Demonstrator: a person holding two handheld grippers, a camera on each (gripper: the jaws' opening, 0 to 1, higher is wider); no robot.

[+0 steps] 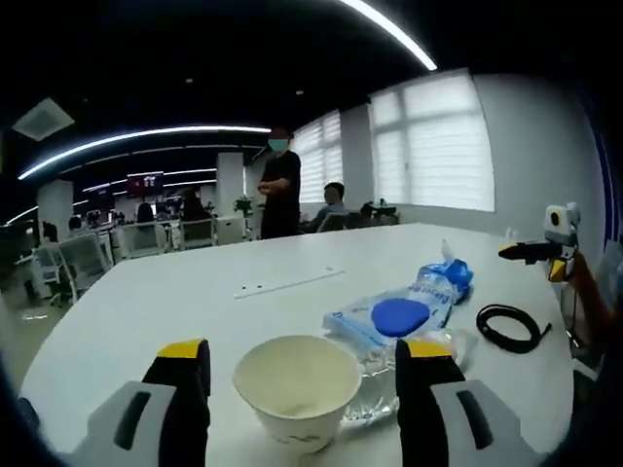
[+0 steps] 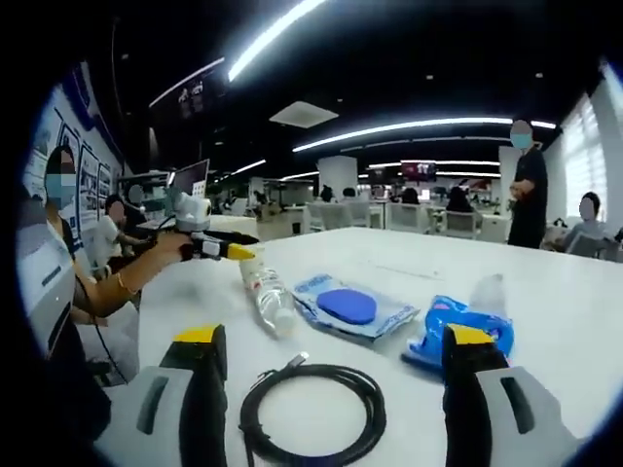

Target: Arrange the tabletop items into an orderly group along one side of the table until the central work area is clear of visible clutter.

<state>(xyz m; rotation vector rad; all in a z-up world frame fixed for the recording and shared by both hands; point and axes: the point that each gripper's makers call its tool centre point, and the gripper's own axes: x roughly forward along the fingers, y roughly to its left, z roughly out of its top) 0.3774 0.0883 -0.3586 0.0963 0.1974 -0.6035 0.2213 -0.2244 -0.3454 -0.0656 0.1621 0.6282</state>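
Note:
My left gripper (image 1: pixel 305 352) is open, and a white paper bowl (image 1: pixel 297 384) stands upright between its yellow-tipped jaws without touching them. Just behind the bowl lies a clear plastic bottle (image 1: pixel 375 381), then a flat clear pack with a blue disc (image 1: pixel 399 313), a crumpled blue bag (image 1: pixel 450 277) and a black cable coil (image 1: pixel 506 327). My right gripper (image 2: pixel 335 336) is open over the cable coil (image 2: pixel 311 409). Beyond it lie the bottle (image 2: pixel 265 292), the flat pack (image 2: pixel 348 306) and the blue bag (image 2: pixel 453 321). The left gripper (image 2: pixel 229 249) comes in from the left, held in a hand.
The white table (image 1: pixel 195 292) stretches far back, bare except for a thin white strip (image 1: pixel 287 282). A person in black (image 1: pixel 280 185) stands beyond its far edge, with others seated at desks. The right gripper (image 1: pixel 531 251) hangs at the table's right edge.

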